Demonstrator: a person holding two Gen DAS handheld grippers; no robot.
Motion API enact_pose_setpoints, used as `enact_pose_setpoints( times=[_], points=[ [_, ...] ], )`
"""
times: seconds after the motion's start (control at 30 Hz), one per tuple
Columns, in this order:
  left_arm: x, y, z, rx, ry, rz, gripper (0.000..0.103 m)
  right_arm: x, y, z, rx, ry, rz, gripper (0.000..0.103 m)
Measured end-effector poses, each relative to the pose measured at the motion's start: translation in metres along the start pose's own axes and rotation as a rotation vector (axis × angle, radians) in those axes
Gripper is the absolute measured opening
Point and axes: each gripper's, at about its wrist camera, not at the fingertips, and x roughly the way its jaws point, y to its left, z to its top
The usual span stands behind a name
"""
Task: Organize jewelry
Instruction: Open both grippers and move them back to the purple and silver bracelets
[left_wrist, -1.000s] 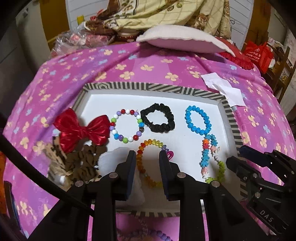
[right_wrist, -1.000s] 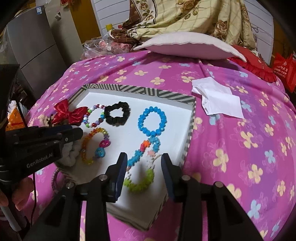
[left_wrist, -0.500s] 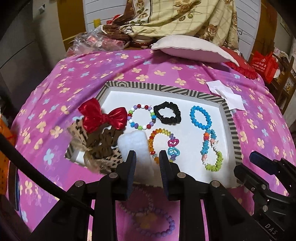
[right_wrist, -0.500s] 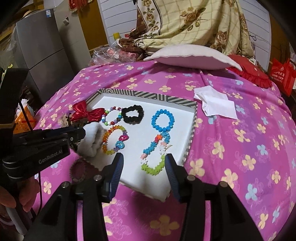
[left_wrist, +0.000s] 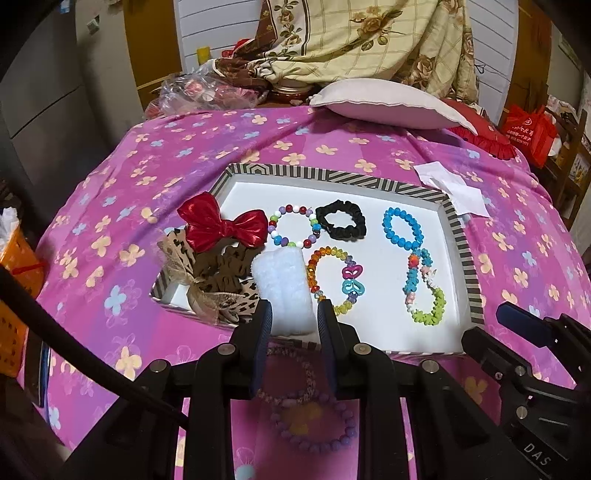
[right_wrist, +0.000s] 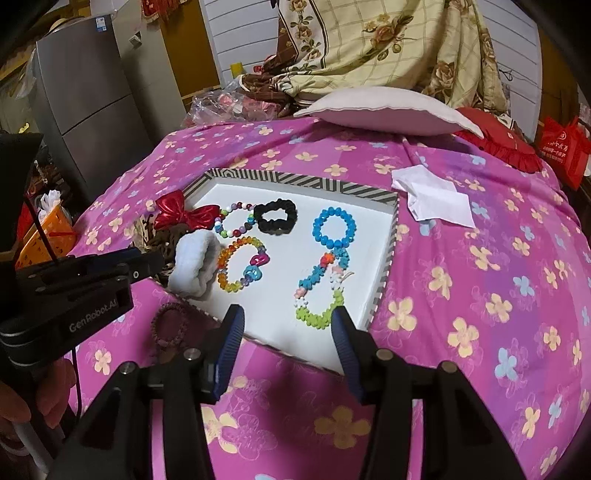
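A white tray with a striped rim (left_wrist: 332, 175) (right_wrist: 303, 181) lies on the pink flowered cloth. In it are a red bow (left_wrist: 225, 225), a leopard bow (left_wrist: 218, 284), a white scrunchie (left_wrist: 284, 288) (right_wrist: 195, 262), a multicolour bead bracelet (left_wrist: 293, 227), a black scrunchie (left_wrist: 341, 219), a blue bracelet (left_wrist: 402, 227), an orange-yellow bracelet (left_wrist: 334, 278) and a flower bracelet (left_wrist: 424, 288). Two purple bracelets (left_wrist: 310, 417) (right_wrist: 170, 325) lie on the cloth in front of the tray. My left gripper (left_wrist: 293, 347) is open and empty above them. My right gripper (right_wrist: 286, 343) is open and empty over the tray's near edge.
A white paper (right_wrist: 432, 195) lies on the cloth right of the tray. A pink pillow (left_wrist: 388, 105) and heaped bedding stand at the back. An orange basket (left_wrist: 14, 288) sits off the left edge. A red bag (left_wrist: 528, 129) stands at the far right.
Both grippers have pulled back from the tray toward me and risen. The two purple bracelets on the cloth have come into view. Both stay open and empty.
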Motion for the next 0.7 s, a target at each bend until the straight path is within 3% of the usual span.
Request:
enact_pose_setpoints(
  times=[0.7],
  points=[
    [-0.031, 0.006, -0.031, -0.011, -0.024, 0.010, 0.046, -0.025, 0.017, -0.025, -0.023, 0.000, 0.002, 0.056]
  ],
)
